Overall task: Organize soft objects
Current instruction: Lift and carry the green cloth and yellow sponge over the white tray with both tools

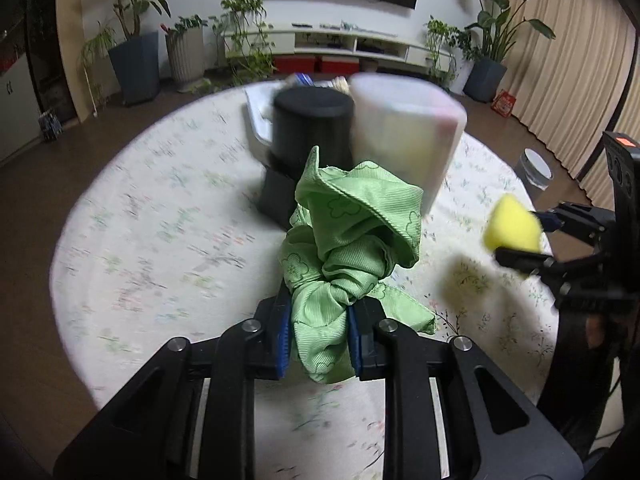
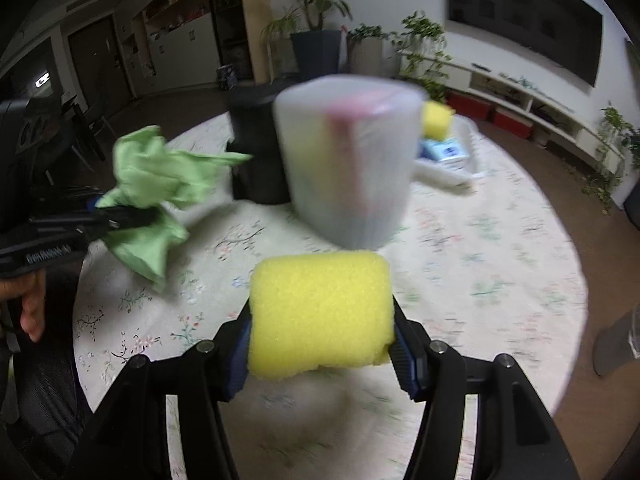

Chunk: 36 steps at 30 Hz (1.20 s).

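Observation:
My left gripper [image 1: 319, 344] is shut on a bunched green cloth [image 1: 344, 248], held above the round table [image 1: 132, 248]; the cloth rises and folds over in front of the camera. The same green cloth [image 2: 156, 184] and left gripper [image 2: 116, 216] show at the left of the right wrist view. My right gripper [image 2: 320, 344] is shut on a yellow sponge [image 2: 320, 312], its pads pressing both sides. That yellow sponge [image 1: 512, 224] and right gripper [image 1: 520, 236] appear at the right in the left wrist view. Ahead stand a translucent white bin [image 2: 344, 164] and a black bin [image 1: 312, 128].
A clear tray [image 2: 460, 172] behind the bins holds a second yellow sponge [image 2: 436, 120] and a blue-white pack [image 2: 448, 150]. A floral cloth covers the table. A small grey bin [image 1: 534, 168] stands on the floor beyond the table's right edge. A hand [image 2: 30, 308] grips the left tool.

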Motion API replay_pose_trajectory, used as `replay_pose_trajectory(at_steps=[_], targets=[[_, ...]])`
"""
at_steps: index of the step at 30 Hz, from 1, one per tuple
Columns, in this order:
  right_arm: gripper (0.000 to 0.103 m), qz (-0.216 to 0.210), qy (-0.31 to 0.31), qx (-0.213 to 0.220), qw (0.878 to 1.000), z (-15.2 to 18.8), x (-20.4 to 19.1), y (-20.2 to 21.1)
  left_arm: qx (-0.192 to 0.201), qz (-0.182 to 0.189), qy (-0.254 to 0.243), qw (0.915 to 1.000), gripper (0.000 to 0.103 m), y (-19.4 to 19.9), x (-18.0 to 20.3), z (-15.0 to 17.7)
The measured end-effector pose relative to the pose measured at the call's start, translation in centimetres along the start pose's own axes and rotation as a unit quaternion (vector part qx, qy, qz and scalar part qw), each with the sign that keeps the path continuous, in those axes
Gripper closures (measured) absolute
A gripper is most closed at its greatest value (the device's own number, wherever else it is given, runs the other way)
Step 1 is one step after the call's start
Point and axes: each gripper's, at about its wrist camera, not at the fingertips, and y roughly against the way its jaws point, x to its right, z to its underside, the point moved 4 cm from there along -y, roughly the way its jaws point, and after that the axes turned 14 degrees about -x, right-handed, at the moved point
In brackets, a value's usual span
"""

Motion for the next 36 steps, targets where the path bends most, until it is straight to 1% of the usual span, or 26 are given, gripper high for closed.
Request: replay_pose_trajectory(at_steps=[3, 9, 13, 16, 18, 21, 24, 31, 34, 36], targets=[[0.042, 0.019, -0.007, 0.011, 1.0, -0.3, 2.1, 2.4, 0.019, -0.014, 0.002, 0.9997, 0.083, 2.6, -1.7, -1.0], [0.042, 0.062, 0.0, 0.031, 0.998, -2.3, 6.1, 7.2, 0.049, -0.049, 0.001, 0.9976, 0.083, 6.4, -5.3, -5.3], [0.042, 0.093, 0.019, 0.041, 0.995, -5.1, 7.9, 9.0, 0.053, -0.064, -0.011, 0.9965, 0.083, 6.9, -6.5, -8.3], [0.042, 0.11, 0.034, 0.047, 0.992, -7.7, 9.2, 9.5, 0.055, -0.062, -0.023, 0.9963, 0.083, 6.8, -7.3, -11.1], [0.042, 0.117, 0.044, 0.045, 0.991, -9.6, 10.1, 9.4, 0.05, -0.068, -0.034, 0.9959, 0.083, 6.3, -7.6, -13.3], [0.042, 0.121, 0.053, 0.041, 0.99, -12.6, 11.5, 8.7, 0.042, -0.066, -0.052, 0.9956, 0.083, 5.0, -7.8, -16.6], [0.042, 0.126, 0.059, 0.041, 0.989, -15.3, 12.8, 7.9, 0.038, -0.075, -0.07, 0.9939, 0.083, 3.6, -7.9, -19.5], [0.041, 0.12, 0.073, 0.034, 0.99, -20.4, 15.0, 5.2, 0.018, -0.074, -0.115, 0.9905, 0.083, -0.7, -7.2, -23.5], [0.041, 0.111, 0.08, 0.029, 0.99, -22.1, 15.6, 3.3, 0.008, -0.063, -0.126, 0.9899, 0.083, -2.8, -7.1, -25.0], [0.041, 0.103, 0.088, 0.023, 0.99, -23.2, 15.6, 1.6, 0.003, -0.054, -0.142, 0.9884, 0.083, -4.3, -6.9, -25.4]])
